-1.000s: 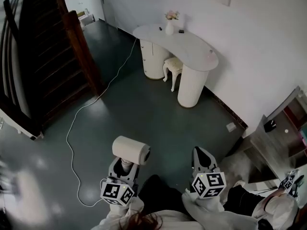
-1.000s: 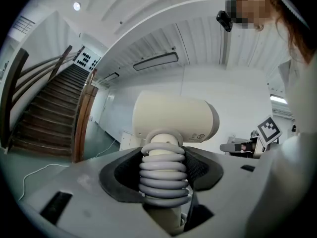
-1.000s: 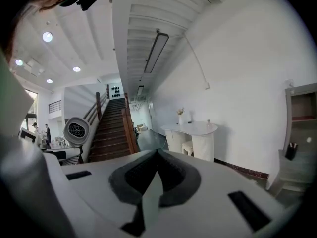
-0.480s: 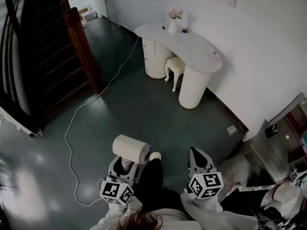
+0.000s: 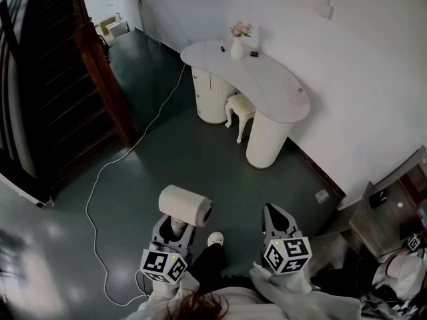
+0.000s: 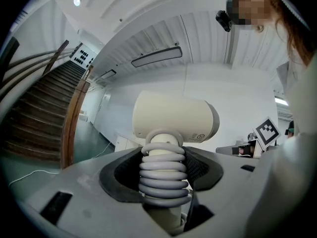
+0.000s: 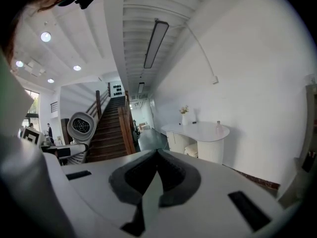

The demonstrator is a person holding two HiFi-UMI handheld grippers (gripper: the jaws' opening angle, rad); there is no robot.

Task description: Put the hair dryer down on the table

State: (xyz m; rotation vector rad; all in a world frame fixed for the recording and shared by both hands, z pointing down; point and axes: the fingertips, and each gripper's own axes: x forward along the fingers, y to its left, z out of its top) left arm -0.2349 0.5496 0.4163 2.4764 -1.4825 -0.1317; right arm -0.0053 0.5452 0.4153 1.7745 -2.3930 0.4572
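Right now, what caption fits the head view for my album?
Left gripper holds a cream hair dryer by its handle; right gripper shut, empty; white table ahead.

The head view has advanced toward the white counter [image 5: 280,89]. It now sits lower and larger in the head view, and its near pillar is closer. A light shoe [image 5: 215,238], absent one second ago, has come into view on the floor. It lies just near-right of the hair dryer [image 5: 185,205]. The staircase post [image 5: 100,65] has shifted left. The second person's sleeve [image 5: 400,272] at near right has moved toward the edge.
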